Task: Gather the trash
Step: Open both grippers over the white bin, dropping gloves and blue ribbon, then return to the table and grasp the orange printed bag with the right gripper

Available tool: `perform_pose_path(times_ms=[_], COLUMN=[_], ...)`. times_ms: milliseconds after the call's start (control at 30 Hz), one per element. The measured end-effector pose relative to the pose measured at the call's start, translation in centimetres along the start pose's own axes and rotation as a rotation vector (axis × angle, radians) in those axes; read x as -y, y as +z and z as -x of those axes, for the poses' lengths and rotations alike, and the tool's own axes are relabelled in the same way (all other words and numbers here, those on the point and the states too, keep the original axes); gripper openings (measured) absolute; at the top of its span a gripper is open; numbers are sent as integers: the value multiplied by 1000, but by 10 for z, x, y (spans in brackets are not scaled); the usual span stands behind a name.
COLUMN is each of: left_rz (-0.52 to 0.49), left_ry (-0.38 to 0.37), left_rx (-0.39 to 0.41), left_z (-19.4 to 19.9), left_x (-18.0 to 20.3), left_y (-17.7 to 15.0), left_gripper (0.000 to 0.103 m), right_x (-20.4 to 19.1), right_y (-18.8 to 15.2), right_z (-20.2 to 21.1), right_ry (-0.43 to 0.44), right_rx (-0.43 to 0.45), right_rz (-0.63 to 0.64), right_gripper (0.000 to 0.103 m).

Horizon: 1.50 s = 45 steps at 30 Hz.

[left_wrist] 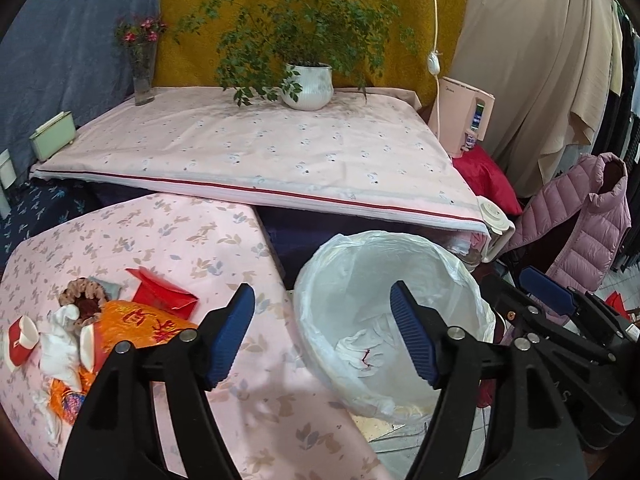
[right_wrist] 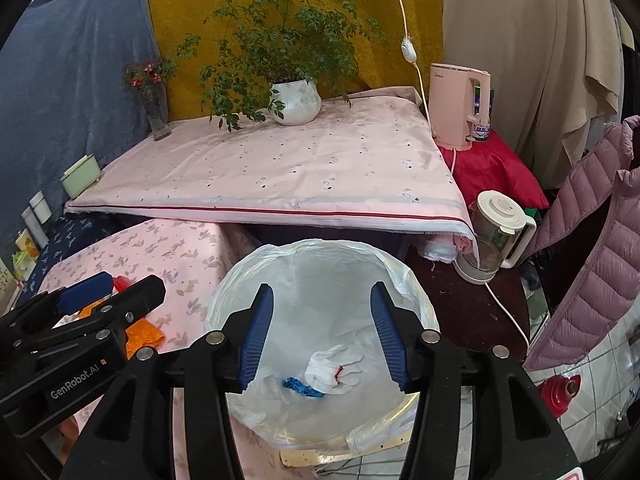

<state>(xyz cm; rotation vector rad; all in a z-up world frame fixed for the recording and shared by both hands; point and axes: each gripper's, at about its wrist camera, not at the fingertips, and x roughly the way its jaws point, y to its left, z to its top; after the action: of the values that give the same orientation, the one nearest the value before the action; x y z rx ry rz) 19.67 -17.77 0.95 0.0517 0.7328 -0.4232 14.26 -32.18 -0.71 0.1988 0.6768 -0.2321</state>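
Observation:
A bin lined with a white bag stands beside the low table with the pink leaf-print cloth. In the bin lie a crumpled white tissue with a red mark and a blue scrap. My right gripper hangs open over the bin, with nothing between its pads. My left gripper is open and bare over the bin's left rim and the table edge. On the table's left lie a red envelope, an orange wrapper, white tissue and a red-and-white paper cup.
Behind rises a higher table under pale pink cloth with a potted plant, a flower vase and a green box. To the right are a pink kettle, a glass jug and a pink puffer jacket.

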Motion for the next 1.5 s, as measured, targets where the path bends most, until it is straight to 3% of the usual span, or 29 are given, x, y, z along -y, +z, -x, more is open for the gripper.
perform_pose_path(times_ms=[300, 533, 767, 1067, 1233, 1500], left_rz=[68, 138, 245, 384, 442, 455], left_ry=[60, 134, 222, 363, 378, 342], left_rx=[17, 32, -13, -104, -141, -172], left_z=[33, 60, 77, 92, 92, 79], left_x=[-50, -105, -178, -276, -309, -324], left_y=[-17, -38, -74, -142, -168, -183], left_gripper=[76, 89, 90, 90, 90, 89], right_x=[-43, -90, -147, -230, -269, -300], right_y=[-5, -13, -29, -73, -101, -125], right_z=[24, 37, 41, 27, 8, -29], right_ry=[55, 110, 184, 291, 321, 314], right_rx=[16, 20, -9, -109, -176, -260], right_rz=[64, 119, 177, 256, 281, 271], right_gripper=[55, 58, 60, 60, 60, 60])
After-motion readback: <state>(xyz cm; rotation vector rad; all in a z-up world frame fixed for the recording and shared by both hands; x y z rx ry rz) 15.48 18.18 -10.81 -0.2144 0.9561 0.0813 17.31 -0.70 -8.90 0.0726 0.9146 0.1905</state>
